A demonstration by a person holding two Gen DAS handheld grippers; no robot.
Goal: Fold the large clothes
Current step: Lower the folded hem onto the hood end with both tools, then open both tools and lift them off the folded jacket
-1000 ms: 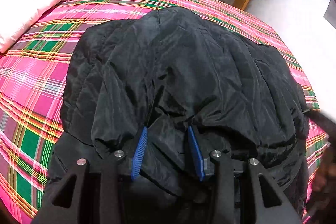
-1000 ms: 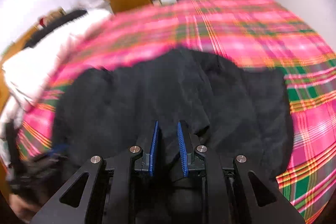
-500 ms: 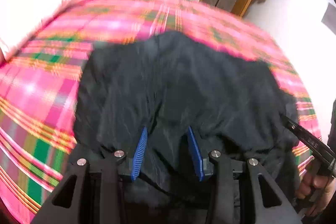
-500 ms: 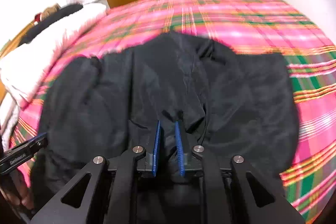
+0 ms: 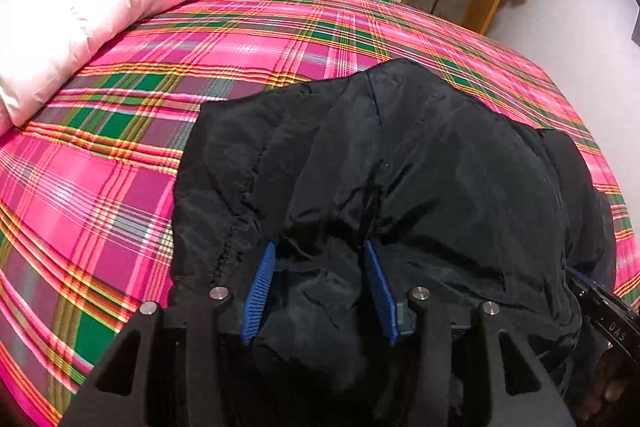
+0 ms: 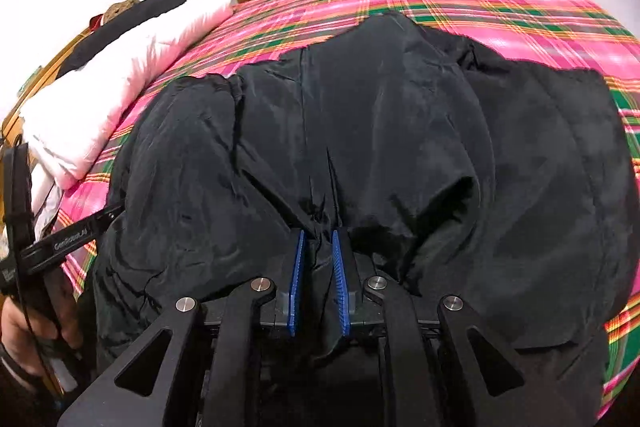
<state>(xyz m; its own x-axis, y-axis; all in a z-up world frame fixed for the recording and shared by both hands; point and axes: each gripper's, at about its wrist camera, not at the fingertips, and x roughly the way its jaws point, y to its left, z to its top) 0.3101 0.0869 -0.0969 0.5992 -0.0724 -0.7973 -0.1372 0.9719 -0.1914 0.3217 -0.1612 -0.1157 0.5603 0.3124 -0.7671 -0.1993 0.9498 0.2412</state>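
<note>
Left wrist view: the black jacket (image 5: 400, 167) lies bunched on the pink plaid bedspread (image 5: 120, 187), its near hem gathered toward the camera. The left gripper (image 5: 318, 255) angles steeply down into that hem; its jaws are opening, with a thick fold of the fabric between the blue pads (image 5: 258, 287). The right gripper (image 6: 319, 243), likewise tilted down, is pinched narrow on a thin pleat of the jacket. A hand (image 6: 24, 331) grips the left tool's handle beside a white pillow (image 6: 100, 87)
</note>
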